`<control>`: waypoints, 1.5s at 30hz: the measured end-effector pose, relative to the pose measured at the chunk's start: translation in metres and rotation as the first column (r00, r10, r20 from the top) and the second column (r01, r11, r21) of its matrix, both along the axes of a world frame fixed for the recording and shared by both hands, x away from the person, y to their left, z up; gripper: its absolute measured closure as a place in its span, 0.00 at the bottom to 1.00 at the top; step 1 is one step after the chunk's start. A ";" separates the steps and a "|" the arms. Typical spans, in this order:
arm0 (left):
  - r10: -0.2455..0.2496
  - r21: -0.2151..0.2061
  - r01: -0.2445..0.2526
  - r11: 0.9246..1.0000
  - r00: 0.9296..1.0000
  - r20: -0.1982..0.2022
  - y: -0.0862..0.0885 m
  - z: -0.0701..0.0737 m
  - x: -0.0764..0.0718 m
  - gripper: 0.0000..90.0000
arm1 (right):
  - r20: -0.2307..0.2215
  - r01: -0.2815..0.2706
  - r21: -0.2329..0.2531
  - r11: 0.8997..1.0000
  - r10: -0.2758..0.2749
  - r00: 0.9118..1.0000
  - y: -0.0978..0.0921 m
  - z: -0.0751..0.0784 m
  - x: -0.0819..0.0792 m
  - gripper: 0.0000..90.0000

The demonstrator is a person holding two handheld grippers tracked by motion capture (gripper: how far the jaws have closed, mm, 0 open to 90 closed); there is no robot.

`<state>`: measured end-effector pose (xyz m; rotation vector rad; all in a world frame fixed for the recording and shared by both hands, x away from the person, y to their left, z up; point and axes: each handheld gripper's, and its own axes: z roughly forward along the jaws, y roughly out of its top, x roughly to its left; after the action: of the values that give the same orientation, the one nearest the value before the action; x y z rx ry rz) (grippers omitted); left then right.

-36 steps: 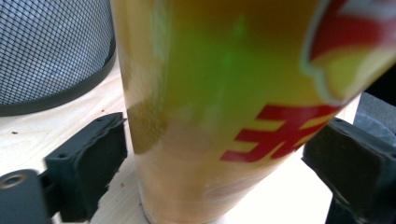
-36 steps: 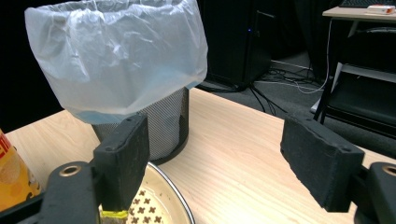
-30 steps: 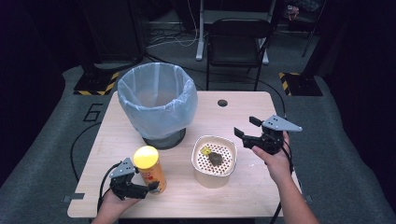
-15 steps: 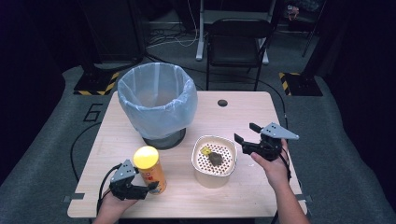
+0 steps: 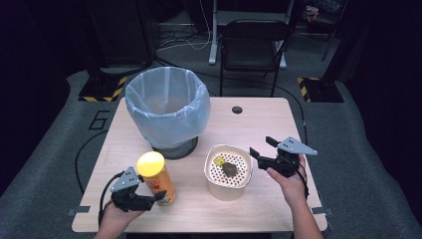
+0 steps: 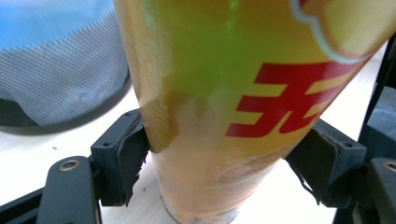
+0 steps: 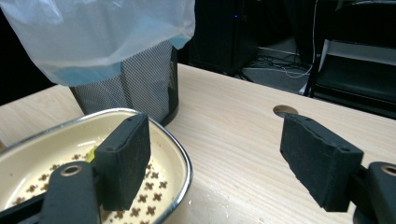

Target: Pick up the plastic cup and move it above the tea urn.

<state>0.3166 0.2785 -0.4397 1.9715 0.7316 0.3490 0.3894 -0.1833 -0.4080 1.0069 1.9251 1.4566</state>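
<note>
In the high view, the left gripper [image 5: 155, 198] at the bottom left has its jaws tight on the yellow can [image 5: 157, 178], which stands on the table [image 5: 268, 119]. The right gripper [image 5: 263, 149], jaws wide and holding nothing, has come down and closer to the cream bowl [image 5: 228, 170] since a second ago. I think it means to grab the rim.

In the left gripper view, both pads [image 6: 130, 154] press the can [image 6: 224, 116].

In the right gripper view, one open jaw sits over the bowl's rim [image 7: 180, 154]. The bin [image 7: 126, 79] is in the upper left.
</note>
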 end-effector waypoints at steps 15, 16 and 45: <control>0.009 -0.015 -0.009 1.000 1.000 0.021 0.005 0.113 0.013 0.27 | -0.039 0.032 0.014 0.999 -0.032 0.999 -0.010 -0.014 -0.002 0.27; 0.009 -0.007 -0.009 1.000 1.000 0.019 0.005 0.121 0.015 0.27 | -0.038 0.031 0.008 0.999 -0.031 0.999 -0.011 -0.015 -0.002 0.27; -0.016 0.000 0.016 1.000 1.000 0.019 -0.022 0.220 0.044 0.27 | -0.067 0.073 0.027 0.997 -0.072 0.995 -0.025 -0.030 -0.003 0.27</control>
<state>0.3606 0.2562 -0.2198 1.9701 0.7035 0.3572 0.3867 -0.2085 -0.4378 1.1394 1.8968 1.4320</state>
